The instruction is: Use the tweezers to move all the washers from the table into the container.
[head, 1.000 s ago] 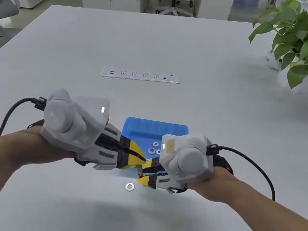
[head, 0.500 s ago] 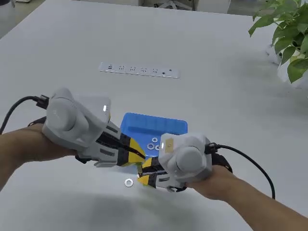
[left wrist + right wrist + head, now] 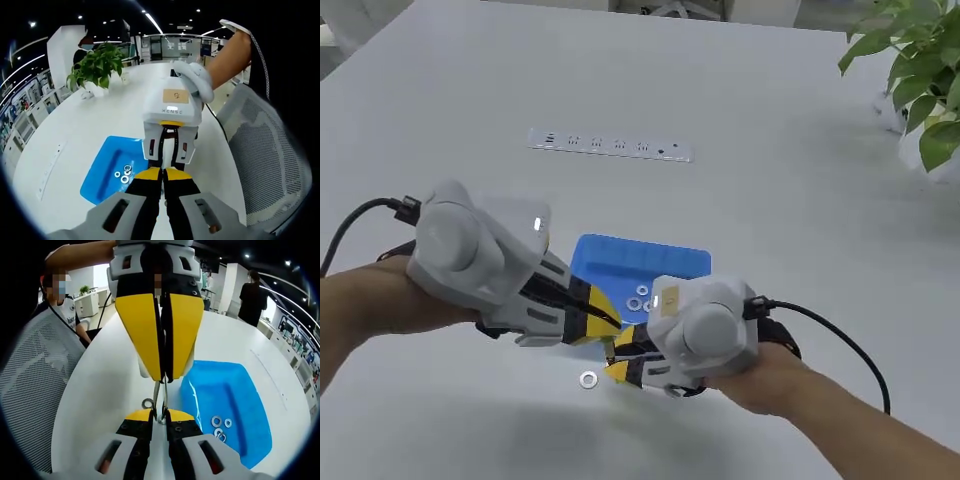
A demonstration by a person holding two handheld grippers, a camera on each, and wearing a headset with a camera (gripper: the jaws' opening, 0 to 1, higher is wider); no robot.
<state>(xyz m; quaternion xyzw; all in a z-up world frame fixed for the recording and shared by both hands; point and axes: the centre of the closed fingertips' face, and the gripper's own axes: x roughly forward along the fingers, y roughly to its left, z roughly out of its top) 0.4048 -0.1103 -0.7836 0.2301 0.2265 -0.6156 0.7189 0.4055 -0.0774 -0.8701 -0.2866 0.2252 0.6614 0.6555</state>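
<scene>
The tweezers (image 3: 160,397) show in the right gripper view as two thin metal legs lying close together with only a slim gap. Both ends are hidden between jaws, so I cannot tell whether the tips pinch anything. The left gripper (image 3: 163,377) comes in from the top of that view, its broad yellow jaws closed around one end of the tweezers. The right gripper (image 3: 160,416) meets it nose to nose, its own yellow-tipped jaws drawn in around the other end. A single washer (image 3: 147,403) lies flat on the white table (image 3: 100,405) just beside the tweezer legs, outside the container (image 3: 235,390). That container is a shallow blue tray next to the grippers, and a few washers (image 3: 220,425) sit clustered on its floor. In the left gripper view the right gripper's white body carries a tan square label (image 3: 176,95) with a logo. Below it is a short word in small capitals that I cannot read with certainty. Farther off in the head view lie a white power strip (image 3: 610,147), its markings too small to read, and a leafy plant (image 3: 915,75) at the table's far corner.
</scene>
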